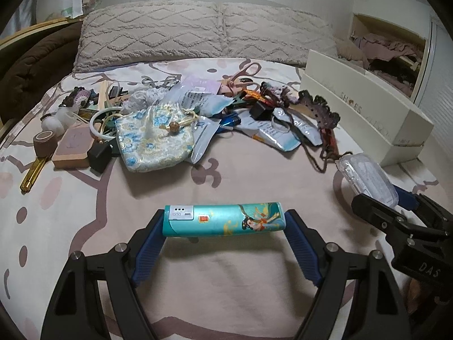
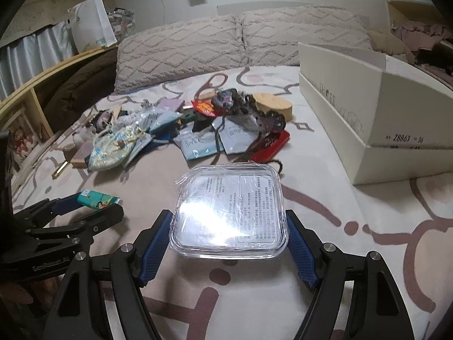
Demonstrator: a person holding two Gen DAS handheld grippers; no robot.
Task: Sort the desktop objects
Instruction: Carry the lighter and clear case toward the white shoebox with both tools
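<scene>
The left gripper (image 1: pixel 223 221) is clamped on a teal printed case (image 1: pixel 223 219), its blue pads pressing the two short ends so the case lies crosswise between them, just above the patterned bedsheet (image 1: pixel 240 269); in the right wrist view the same case (image 2: pixel 97 199) sits at about nine o'clock, pinched in that gripper (image 2: pixel 93 202). The right gripper (image 2: pixel 229 226) grips a clear plastic box (image 2: pixel 229 212) by its left and right sides, a printed sheet showing through the lid; from the left camera this box (image 1: pixel 368 178) appears at three o'clock, though whether it rests on the sheet or hangs free is hard to judge. A heap of small items spreads from ten to one o'clock beyond both tools: a brocade drawstring pouch (image 1: pixel 157 141), foil sachets (image 1: pixel 283 137), pink-handled scissors (image 1: pixel 243 75), a white ring (image 1: pixel 103 121) and a wooden block (image 1: pixel 75 147); a round wooden lid (image 2: pixel 273 106) lies at its far edge. An open cream shoebox (image 2: pixel 376 124) stands at two o'clock, well apart from the heap; two tufted pillows (image 1: pixel 203 31) lie at twelve.
</scene>
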